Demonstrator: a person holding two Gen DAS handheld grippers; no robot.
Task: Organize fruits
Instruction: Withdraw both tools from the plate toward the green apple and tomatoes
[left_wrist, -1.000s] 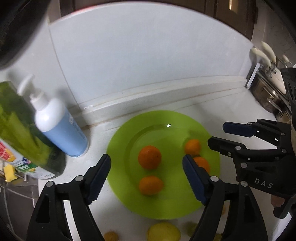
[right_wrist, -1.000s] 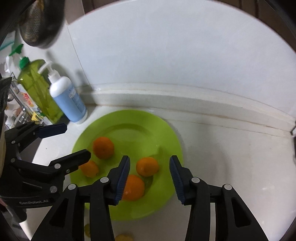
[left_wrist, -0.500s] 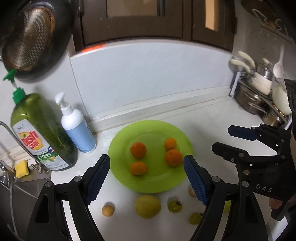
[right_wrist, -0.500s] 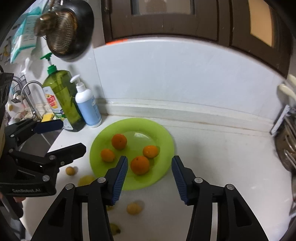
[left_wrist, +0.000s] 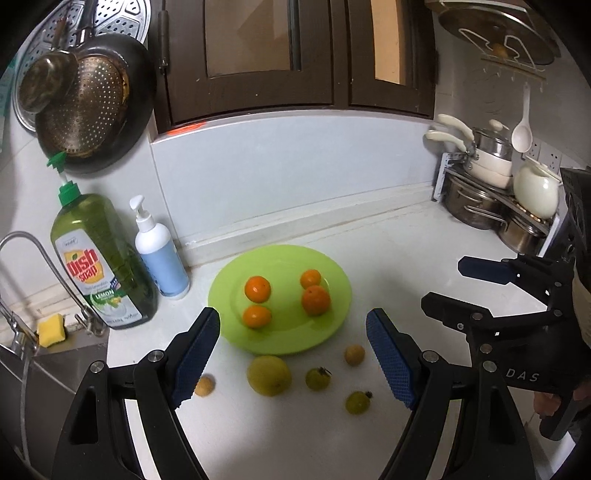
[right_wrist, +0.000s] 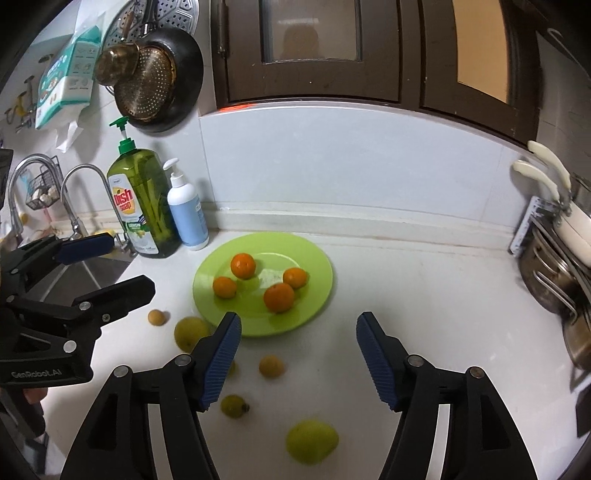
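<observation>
Lime-green and glossy, the plate (left_wrist: 334, 284) sits on the white counter (right_wrist: 424, 295) near the back wall, holding four bright oranges (left_wrist: 257, 288): two on its left half, two touching each other on its right. Off the plate, along its near edge, lie the duller fruits: a large yellow-green lemon (left_wrist: 269, 375), two small green fruits with dark stems (left_wrist: 317, 378), and two small tan round ones (left_wrist: 354, 354). A dish soap bottle (left_wrist: 99, 262) and a white pump bottle (left_wrist: 160, 254) stand just left of the plate, beside the sink. The left gripper (left_wrist: 293, 354) hangs above the loose fruit with jaws wide and nothing between them. The right gripper (right_wrist: 298, 354) hovers alongside, its jaws opening and empty.
</observation>
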